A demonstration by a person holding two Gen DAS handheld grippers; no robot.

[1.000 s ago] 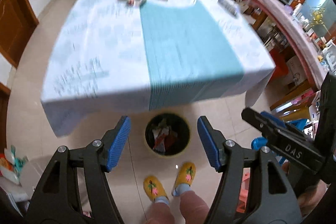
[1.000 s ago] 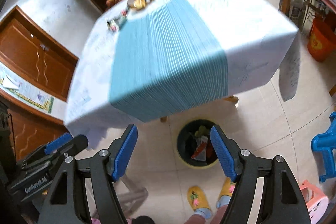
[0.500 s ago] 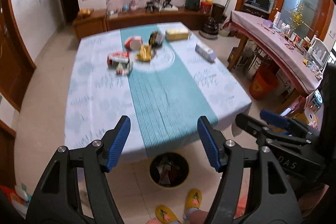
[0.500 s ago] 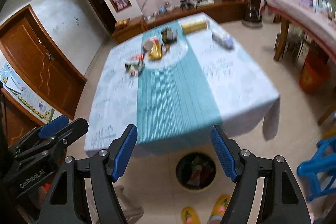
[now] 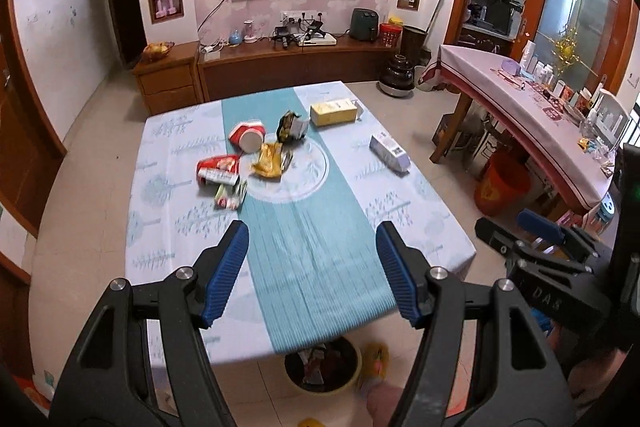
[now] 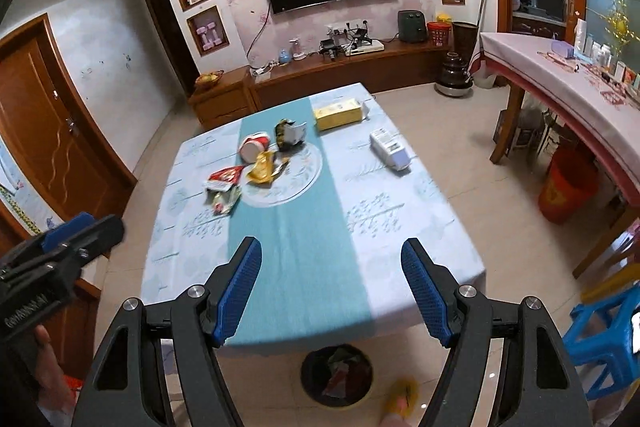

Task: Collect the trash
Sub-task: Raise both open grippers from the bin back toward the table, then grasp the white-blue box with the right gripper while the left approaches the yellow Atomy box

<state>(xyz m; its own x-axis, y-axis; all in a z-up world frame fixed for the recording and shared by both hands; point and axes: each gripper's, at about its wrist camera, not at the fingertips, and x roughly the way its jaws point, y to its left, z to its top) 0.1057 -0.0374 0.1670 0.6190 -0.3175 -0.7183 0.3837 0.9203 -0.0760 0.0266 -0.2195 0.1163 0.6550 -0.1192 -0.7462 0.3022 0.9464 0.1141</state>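
Trash wrappers (image 5: 248,163) lie clustered at the far left-centre of the table (image 5: 400,211), well ahead of us; we hold the left gripper (image 5: 312,267) and right gripper (image 6: 332,287) spread wide and empty, the left arm nearer, the bin (image 6: 337,373) below.

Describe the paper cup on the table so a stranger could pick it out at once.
Start at the table with the teal runner down its middle. At the runner's far end lies a cluster of wrappers; the cup is at its far left, tipped on its side. It alone is round, red and white, its open mouth facing you.
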